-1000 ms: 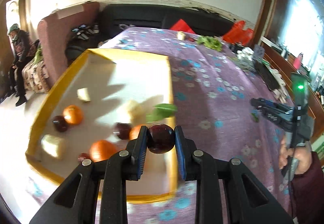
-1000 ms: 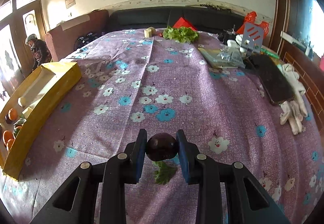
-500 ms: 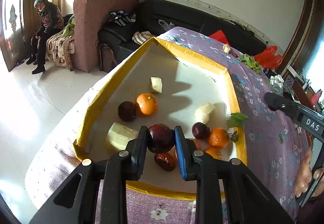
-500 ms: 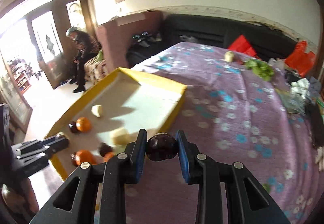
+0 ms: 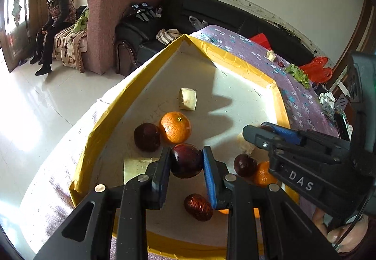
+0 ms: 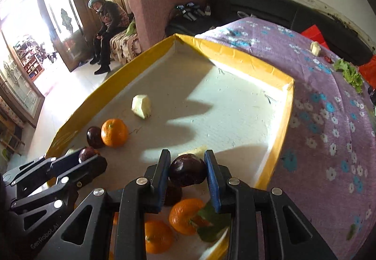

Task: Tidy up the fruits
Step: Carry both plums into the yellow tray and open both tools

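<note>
My left gripper point(image 5: 186, 163) is shut on a dark plum point(image 5: 186, 161) and holds it over the near part of the yellow-rimmed white tray point(image 5: 131, 86). My right gripper point(image 6: 187, 172) is shut on another dark plum point(image 6: 187, 170) over the tray's point(image 6: 279, 140) near right part. In the tray lie oranges point(image 5: 175, 127) point(image 6: 114, 132), loose plums point(image 5: 147, 136) point(image 6: 94, 136), a red date point(image 5: 198, 207) and pale cut fruit pieces point(image 5: 188, 98) point(image 6: 141, 105). The right gripper shows in the left view point(image 5: 270, 133); the left gripper shows in the right view point(image 6: 84, 156).
The tray sits on a table with a purple flowered cloth point(image 6: 329, 107). Lettuce point(image 6: 350, 74) and a pale fruit piece point(image 6: 315, 48) lie at the table's far end. A sofa point(image 5: 211, 18) and an armchair point(image 5: 112, 25) stand behind; a person point(image 5: 55, 25) sits at far left.
Both grippers have moved left over the tray with their plums still held. The right gripper came from over the bare cloth to the tray's near right part, close to the left gripper.
</note>
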### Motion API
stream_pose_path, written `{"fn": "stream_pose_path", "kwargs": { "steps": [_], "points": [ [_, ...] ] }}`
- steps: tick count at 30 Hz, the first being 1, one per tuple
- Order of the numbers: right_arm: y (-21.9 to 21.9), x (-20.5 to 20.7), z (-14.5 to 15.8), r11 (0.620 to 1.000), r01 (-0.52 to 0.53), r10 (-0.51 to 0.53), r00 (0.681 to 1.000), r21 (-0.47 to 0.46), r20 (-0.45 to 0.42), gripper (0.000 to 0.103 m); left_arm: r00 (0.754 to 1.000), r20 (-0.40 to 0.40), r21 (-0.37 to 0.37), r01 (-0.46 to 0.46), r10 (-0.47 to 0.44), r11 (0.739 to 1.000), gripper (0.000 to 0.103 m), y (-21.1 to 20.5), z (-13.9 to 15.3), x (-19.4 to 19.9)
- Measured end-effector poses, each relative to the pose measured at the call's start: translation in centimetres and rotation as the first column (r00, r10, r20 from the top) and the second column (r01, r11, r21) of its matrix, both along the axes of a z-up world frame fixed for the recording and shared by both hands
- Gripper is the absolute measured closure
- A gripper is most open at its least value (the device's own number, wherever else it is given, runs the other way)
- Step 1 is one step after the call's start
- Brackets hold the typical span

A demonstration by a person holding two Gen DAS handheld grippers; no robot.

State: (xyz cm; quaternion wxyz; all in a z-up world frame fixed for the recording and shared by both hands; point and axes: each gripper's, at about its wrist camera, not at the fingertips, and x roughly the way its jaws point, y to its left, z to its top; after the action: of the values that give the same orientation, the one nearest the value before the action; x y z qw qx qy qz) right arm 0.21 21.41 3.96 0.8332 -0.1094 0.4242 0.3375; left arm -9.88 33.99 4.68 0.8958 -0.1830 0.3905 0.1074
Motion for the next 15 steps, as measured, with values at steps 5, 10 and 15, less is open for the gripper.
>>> {"fn": "stream_pose_path", "kwargs": {
  "steps": [5, 10, 15],
  "points": [
    [0.9, -0.1, 0.1, 1.0, -0.018, 0.019, 1.0, -0.017, 0.019, 0.07, 1.0, 0.024, -0.041, -0.001, 0.002, 0.999, 0.056, 0.0, 0.6, -0.5],
    [0.2, -0.7, 1.4, 1.0, -0.022, 0.021, 0.998, 0.019, 0.053, 0.061, 0.996, 0.075, -0.002, -0.044, 0.044, 0.999, 0.03, -0.3, 2.4, -2.4],
    [-1.8, -2.2, 3.2, 0.998, -0.011, 0.005, 0.994, 0.055, 0.109, 0.052, 0.99, 0.103, 0.02, -0.098, 0.096, 0.995, 0.022, -0.4, 3.8, -4.4]
  ]
}}
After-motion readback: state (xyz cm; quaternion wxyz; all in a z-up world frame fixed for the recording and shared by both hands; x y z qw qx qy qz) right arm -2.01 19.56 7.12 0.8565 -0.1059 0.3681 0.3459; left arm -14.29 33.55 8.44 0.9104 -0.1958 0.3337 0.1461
